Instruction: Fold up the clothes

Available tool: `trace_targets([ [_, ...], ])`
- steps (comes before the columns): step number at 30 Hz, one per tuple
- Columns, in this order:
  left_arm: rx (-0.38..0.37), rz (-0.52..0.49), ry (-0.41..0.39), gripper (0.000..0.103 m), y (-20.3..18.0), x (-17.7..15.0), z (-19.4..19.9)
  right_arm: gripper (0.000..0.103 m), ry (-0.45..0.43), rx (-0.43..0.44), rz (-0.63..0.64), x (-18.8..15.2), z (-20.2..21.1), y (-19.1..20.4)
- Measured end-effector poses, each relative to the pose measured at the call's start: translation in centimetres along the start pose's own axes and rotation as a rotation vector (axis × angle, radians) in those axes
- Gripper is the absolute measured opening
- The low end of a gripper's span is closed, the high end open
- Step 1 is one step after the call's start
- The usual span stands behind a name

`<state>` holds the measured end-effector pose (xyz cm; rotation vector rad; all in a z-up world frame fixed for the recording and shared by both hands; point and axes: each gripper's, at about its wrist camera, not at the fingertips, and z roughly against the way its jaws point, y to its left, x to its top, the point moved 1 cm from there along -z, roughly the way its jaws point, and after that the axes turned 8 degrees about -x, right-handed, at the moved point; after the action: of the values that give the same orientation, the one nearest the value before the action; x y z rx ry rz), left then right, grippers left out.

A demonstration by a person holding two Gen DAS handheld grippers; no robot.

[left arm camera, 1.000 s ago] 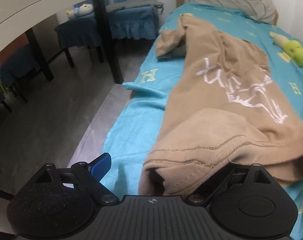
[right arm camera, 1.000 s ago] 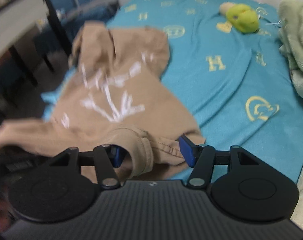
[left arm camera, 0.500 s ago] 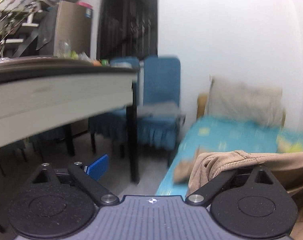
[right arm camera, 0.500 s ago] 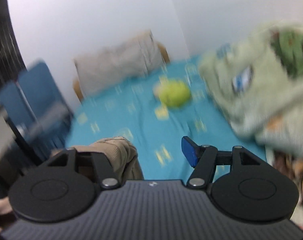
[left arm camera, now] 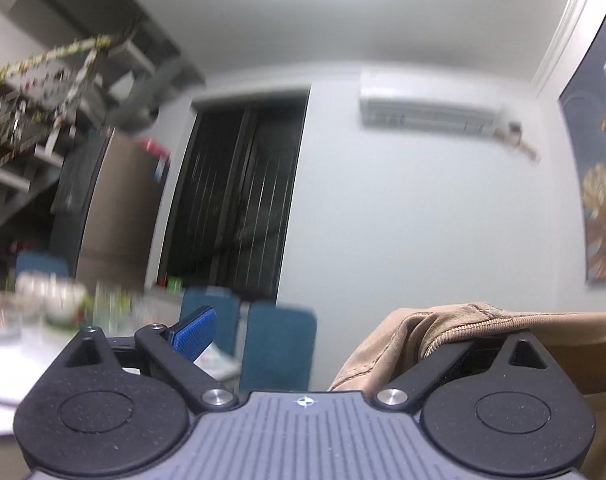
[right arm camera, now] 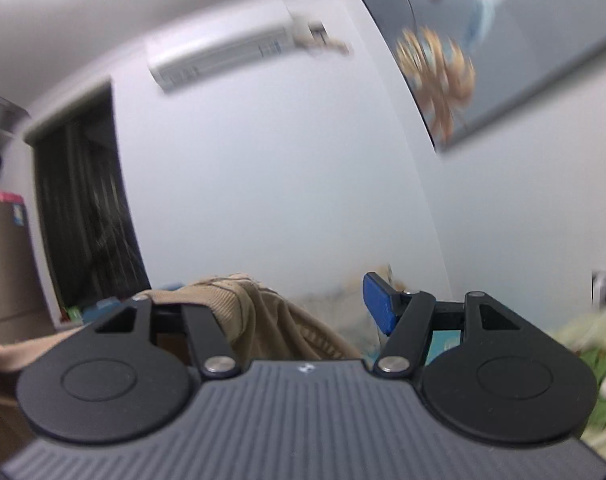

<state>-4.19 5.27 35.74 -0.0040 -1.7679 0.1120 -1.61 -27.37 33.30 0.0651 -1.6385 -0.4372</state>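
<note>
Both cameras point up at the wall and ceiling. In the left wrist view, the tan sweatshirt (left arm camera: 455, 336) hangs over the right finger of my left gripper (left arm camera: 323, 332). The left blue pad (left arm camera: 195, 334) stands bare and far from the other finger, so the jaws are wide open. In the right wrist view, the same tan sweatshirt (right arm camera: 255, 312) drapes over the left finger of my right gripper (right arm camera: 303, 304). Its right blue pad (right arm camera: 377, 306) is bare and the jaws are open. The cloth is hooked on one finger of each gripper, not pinched.
A white table with dishes (left arm camera: 35, 320) and blue chairs (left arm camera: 275, 344) lie low left. A dark doorway (left arm camera: 235, 200), an air conditioner (left arm camera: 427, 114) and a framed picture (right arm camera: 483, 40) are on the walls. A green garment (right arm camera: 583, 344) lies low right.
Both grippers have swung up from the bed, lifting the tan sweatshirt. The views went from the bed surface to the wall and ceiling. The jaws stayed open throughout.
</note>
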Motion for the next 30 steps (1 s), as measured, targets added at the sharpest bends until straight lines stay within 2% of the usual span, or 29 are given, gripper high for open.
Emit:
trace_targets([
  [3,-0.024,-0.009,-0.029,0.099,-0.8,4.9,1.7,0.065,-0.048,0.01,0.026,4.0,2.7,0.3],
  [6,-0.049,0.001,0.017,0.099,-2.2,7.6,1.7,0.066,-0.067,-0.012,0.056,6.5,3.4,0.2],
  [9,-0.076,0.0,0.105,0.099,-3.1,7.2,-1.4,0.066,-0.029,-0.025,0.081,7.2,1.5,-0.2],
  [12,-0.092,0.001,0.185,0.099,-3.4,3.2,-6.6,0.067,0.054,-0.037,0.103,4.5,-3.4,-0.9],
  [16,-0.092,0.021,0.268,0.099,-2.8,-4.5,-15.3,0.067,0.171,-0.061,0.127,-0.8,-11.1,-1.9],
  [20,-0.084,0.036,0.359,0.1,-3.4,-13.9,-23.8,0.069,0.252,-0.104,0.176,-8.3,-20.1,-2.4],
  [24,-0.082,0.021,0.462,0.1,-4.4,-25.5,-32.7,0.069,0.358,-0.141,0.181,-17.5,-29.6,-3.9],
  [27,-0.085,0.007,0.55,0.1,-4.9,-35.4,-38.5,0.069,0.426,-0.168,0.191,-25.0,-36.6,-5.5],
  [30,-0.086,-0.009,0.652,0.1,-5.8,-44.9,-43.3,0.069,0.484,-0.189,0.216,-32.6,-42.9,-7.3],
])
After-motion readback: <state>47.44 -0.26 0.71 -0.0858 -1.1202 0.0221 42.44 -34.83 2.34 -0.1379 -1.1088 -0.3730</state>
